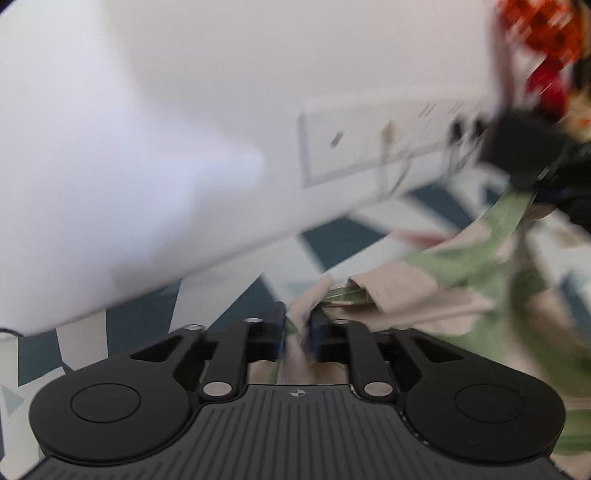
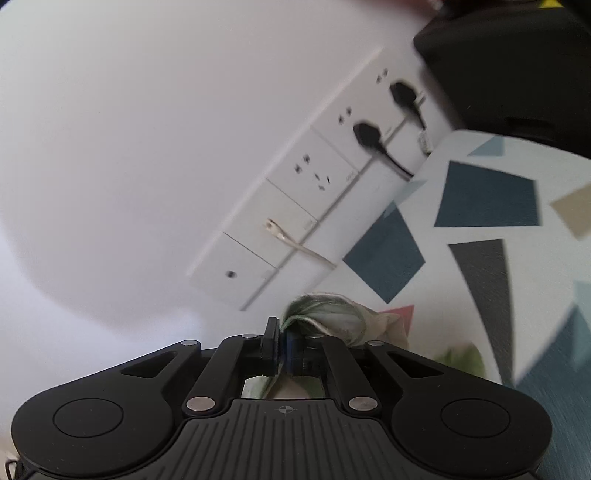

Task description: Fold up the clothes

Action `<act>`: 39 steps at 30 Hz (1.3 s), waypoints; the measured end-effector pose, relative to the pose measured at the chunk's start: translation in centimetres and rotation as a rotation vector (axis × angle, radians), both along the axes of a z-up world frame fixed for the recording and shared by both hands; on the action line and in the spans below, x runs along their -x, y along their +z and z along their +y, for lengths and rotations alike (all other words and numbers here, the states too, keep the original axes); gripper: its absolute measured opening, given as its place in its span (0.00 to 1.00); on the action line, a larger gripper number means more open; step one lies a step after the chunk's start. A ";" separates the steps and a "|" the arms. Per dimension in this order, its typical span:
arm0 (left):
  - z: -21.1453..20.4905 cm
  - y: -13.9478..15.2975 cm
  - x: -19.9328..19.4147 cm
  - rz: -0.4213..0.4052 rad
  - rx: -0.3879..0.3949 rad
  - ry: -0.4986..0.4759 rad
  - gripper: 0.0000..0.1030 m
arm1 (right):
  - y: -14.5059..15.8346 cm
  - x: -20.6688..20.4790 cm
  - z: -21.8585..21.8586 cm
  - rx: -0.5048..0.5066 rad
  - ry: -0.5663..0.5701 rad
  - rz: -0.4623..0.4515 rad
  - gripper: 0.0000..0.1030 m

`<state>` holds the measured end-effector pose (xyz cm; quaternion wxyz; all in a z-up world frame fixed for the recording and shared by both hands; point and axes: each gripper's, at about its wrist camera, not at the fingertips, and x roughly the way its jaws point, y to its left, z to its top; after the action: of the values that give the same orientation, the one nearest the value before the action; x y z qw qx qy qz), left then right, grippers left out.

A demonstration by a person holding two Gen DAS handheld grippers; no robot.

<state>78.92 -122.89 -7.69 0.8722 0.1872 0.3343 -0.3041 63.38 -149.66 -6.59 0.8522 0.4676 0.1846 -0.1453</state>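
A beige garment with green stripes [image 1: 424, 288] hangs stretched above a patterned surface. In the left wrist view my left gripper [image 1: 297, 325] is shut on a beige fold of it, and the cloth runs up to the right, where the other black gripper [image 1: 524, 155] holds its far end. In the right wrist view my right gripper [image 2: 282, 338] is shut on a bunched green and beige edge of the garment [image 2: 328, 314]. Both views are motion-blurred.
A white wall [image 2: 129, 147] with a row of sockets [image 2: 306, 206] and two black plugs [image 2: 369, 134] stands close behind. The surface [image 2: 480, 229] below bears blue, grey and pink geometric shapes. A black object [image 2: 509, 62] sits at the top right; something orange-red [image 1: 543, 33] is blurred.
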 end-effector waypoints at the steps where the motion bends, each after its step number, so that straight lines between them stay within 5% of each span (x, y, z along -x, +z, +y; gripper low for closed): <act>1: -0.5 -0.9 -1.0 0.016 -0.036 0.021 0.50 | -0.6 -0.9 -0.3 0.012 0.004 0.030 0.31; 2: -0.8 -1.7 -1.8 0.029 -0.065 0.040 0.60 | -1.0 -1.6 -0.6 0.042 0.013 0.057 0.34; 8: 3.1 0.3 -2.0 0.150 0.064 0.040 0.61 | -1.9 2.6 -0.7 0.145 0.081 0.180 0.37; 13: 9.2 3.5 2.1 0.139 0.171 0.004 0.78 | -3.3 8.9 2.3 0.220 0.187 0.283 0.37; 17: 14.2 3.4 3.2 0.154 0.161 0.063 0.80 | -4.3 11.0 5.5 0.257 0.276 0.351 0.37; 21: 18.4 2.2 5.0 0.180 0.148 0.142 0.81 | -4.5 11.4 6.6 0.268 0.222 0.385 0.36; 22: 19.1 1.8 5.8 0.195 0.163 0.163 0.81 | -4.5 11.4 6.7 0.262 0.201 0.389 0.28; 23: 19.7 1.4 6.7 0.207 0.178 0.180 0.81 | -4.5 11.5 6.8 0.257 0.180 0.393 0.08; 24: 19.7 1.1 7.9 0.207 0.197 0.177 0.81 | -4.5 11.6 7.0 0.248 0.156 0.393 0.05; 30: 17.9 0.4 13.5 0.178 0.287 0.179 0.85 | -3.2 15.0 8.6 0.129 -0.063 0.311 0.03; 35: 15.6 0.6 16.5 0.206 0.367 0.122 0.89 | -0.1 18.1 11.7 0.224 -0.119 0.274 0.03; 39: 14.8 0.0 18.0 0.203 0.356 0.071 0.89 | 0.2 17.4 13.3 0.286 -0.090 0.295 0.05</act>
<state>60.89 -108.12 -7.64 0.8636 -0.0136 0.3676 -0.3448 45.97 -136.38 -6.35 0.8662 0.3231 0.2638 -0.2750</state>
